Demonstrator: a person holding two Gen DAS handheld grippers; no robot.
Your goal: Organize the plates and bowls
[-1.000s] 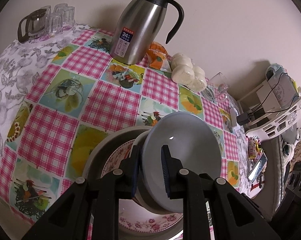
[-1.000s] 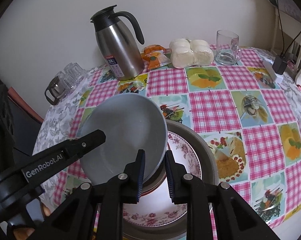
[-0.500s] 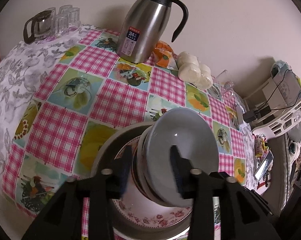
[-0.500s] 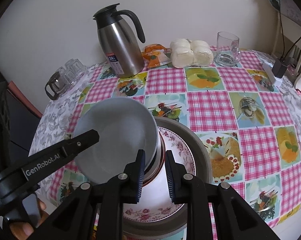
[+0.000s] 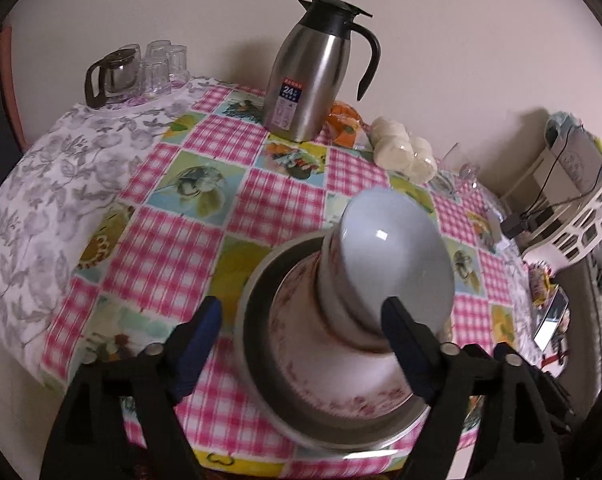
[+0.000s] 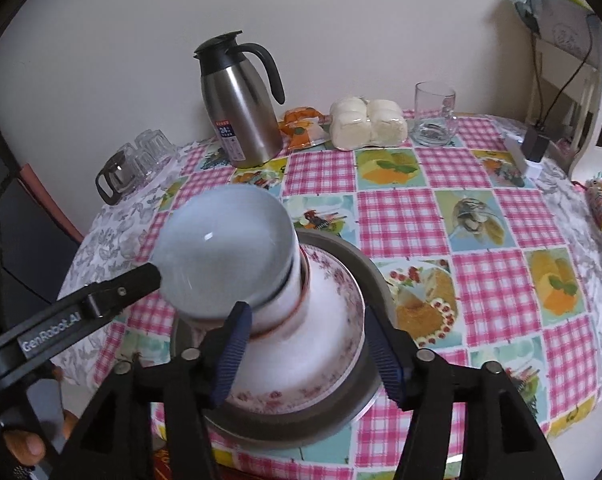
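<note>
Both grippers, left gripper [image 5: 301,320] and right gripper [image 6: 309,340], have just been opening; jaws now wide, holding nothing. Grey bowl [image 5: 393,256] sits atop the bowl stack on the floral plate [image 6: 301,376] in the metal dish [image 5: 261,344]. Risk: a finger clips the stack while backing off and topples it.

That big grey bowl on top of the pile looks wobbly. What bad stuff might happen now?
1. The grey bowl sits tilted and off-centre on the stack of bowls, with both tools just opened off it, so it might slide off.
2. The left tool and right tool straddle the stack; pulling back carelessly could bump it.
3. The floral plate beneath could chip if the stack topples.
</note>
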